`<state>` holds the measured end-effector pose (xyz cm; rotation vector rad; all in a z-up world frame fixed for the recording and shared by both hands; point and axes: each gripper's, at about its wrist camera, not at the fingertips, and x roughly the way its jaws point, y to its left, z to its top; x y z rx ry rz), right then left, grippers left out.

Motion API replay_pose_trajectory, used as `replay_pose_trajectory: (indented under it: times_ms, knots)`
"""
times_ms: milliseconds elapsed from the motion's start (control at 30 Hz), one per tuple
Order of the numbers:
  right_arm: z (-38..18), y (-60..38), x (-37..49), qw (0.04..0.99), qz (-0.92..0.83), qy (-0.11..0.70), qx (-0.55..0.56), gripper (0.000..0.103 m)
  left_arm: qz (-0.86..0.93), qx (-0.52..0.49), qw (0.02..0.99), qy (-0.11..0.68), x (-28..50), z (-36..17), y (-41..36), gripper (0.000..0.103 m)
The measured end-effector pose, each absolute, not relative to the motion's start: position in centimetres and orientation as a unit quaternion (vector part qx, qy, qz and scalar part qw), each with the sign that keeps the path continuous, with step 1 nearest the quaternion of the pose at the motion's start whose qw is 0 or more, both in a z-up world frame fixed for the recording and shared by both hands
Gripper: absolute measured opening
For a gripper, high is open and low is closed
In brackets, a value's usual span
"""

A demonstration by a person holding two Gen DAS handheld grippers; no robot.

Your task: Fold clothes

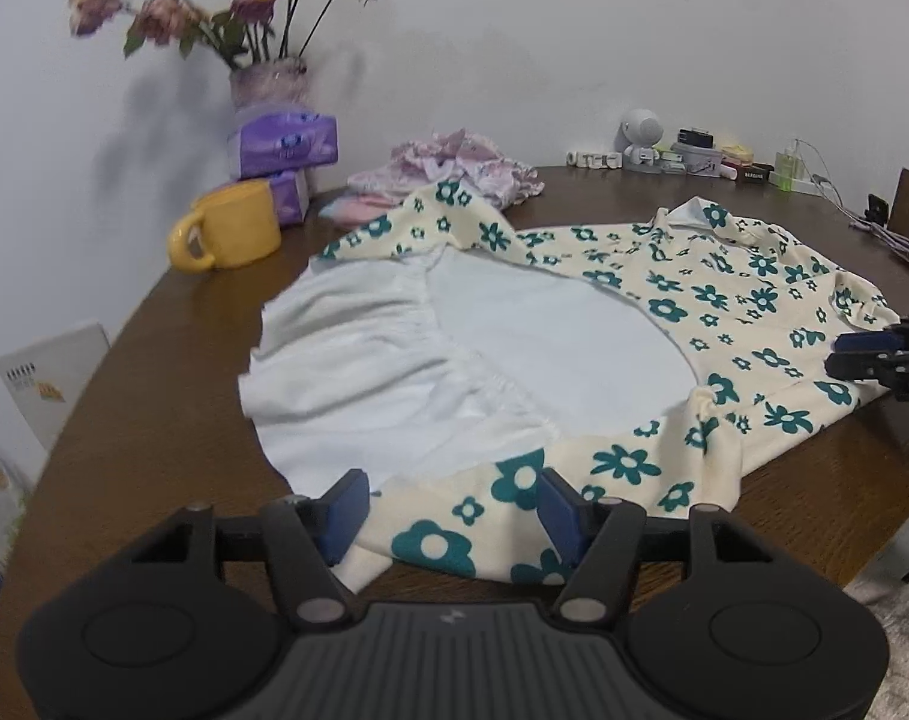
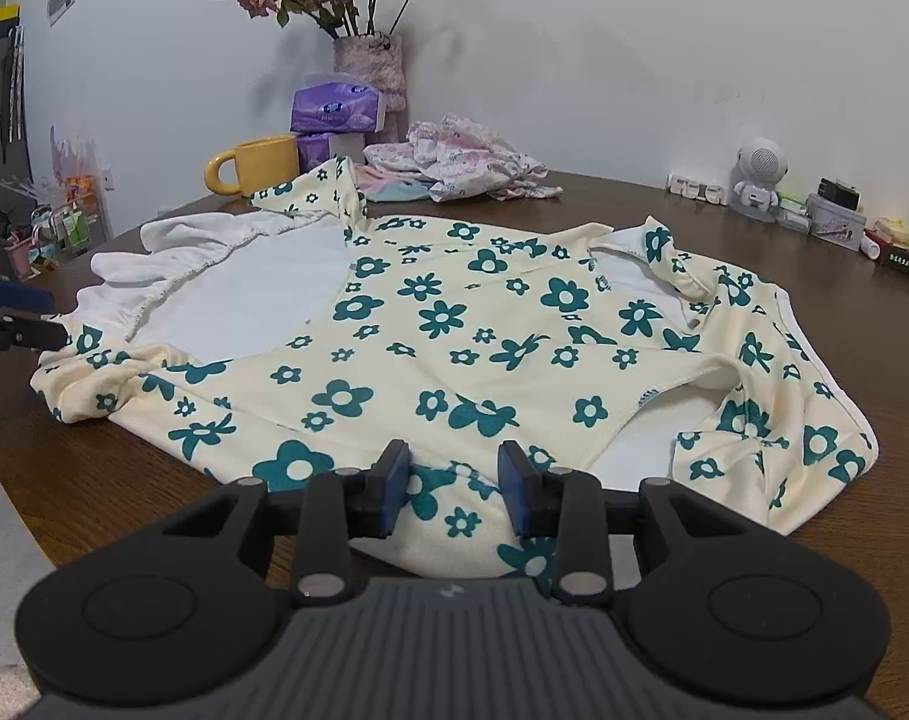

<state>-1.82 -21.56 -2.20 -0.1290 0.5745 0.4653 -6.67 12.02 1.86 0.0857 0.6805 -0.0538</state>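
On brown table (image 2: pixel 694 210), floral garment (image 2: pixel 454 324), near hem hidden behind right gripper (image 2: pixel 454 483)

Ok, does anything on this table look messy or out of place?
The floral garment lies partly inside out, its white lining exposed and one sleeve flipped up. Behind it, a pink garment sits crumpled.

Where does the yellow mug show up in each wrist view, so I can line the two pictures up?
Left wrist view: the yellow mug sits upper left, handle toward the left, in front of the purple tissue packs.
Right wrist view: the yellow mug sits upper left of centre, behind the floral garment.
Shared landmark: the vase of dried roses.
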Motion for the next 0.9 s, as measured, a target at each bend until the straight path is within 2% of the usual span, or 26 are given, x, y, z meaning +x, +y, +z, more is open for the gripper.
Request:
replay_pose_trajectory:
  times_ms: [33,67,100,667,833,900]
  knots:
    - [-2.3,-21.6,-1.9,0.932,0.226,0.277,-0.061,0.033,-0.023,0.037,0.941,0.336,-6.6,1.6,12.2,0.037]
    - [-2.4,-21.6,-2.0,0.934,0.224,0.273,-0.059,0.033,-0.022,0.033,0.943,0.332,-6.7,1.5,12.3,0.017]
    - [-2.4,-21.6,-2.1,0.934,0.223,0.271,-0.058,0.033,-0.023,0.027,0.945,0.327,-6.9,1.6,12.4,0.004]
    - [-2.9,-21.4,-2.8,0.944,0.209,0.250,-0.058,0.033,0.029,0.025,0.977,0.210,-10.9,4.8,11.8,0.000]
    - [-3.0,-21.4,-2.9,0.944,0.208,0.248,-0.056,0.033,0.034,0.010,0.974,0.225,-8.4,4.6,12.1,0.000]
    - [-3.1,-21.3,-2.9,0.945,0.207,0.246,-0.056,0.033,0.011,-0.037,0.968,0.250,-7.6,4.0,12.9,0.006]
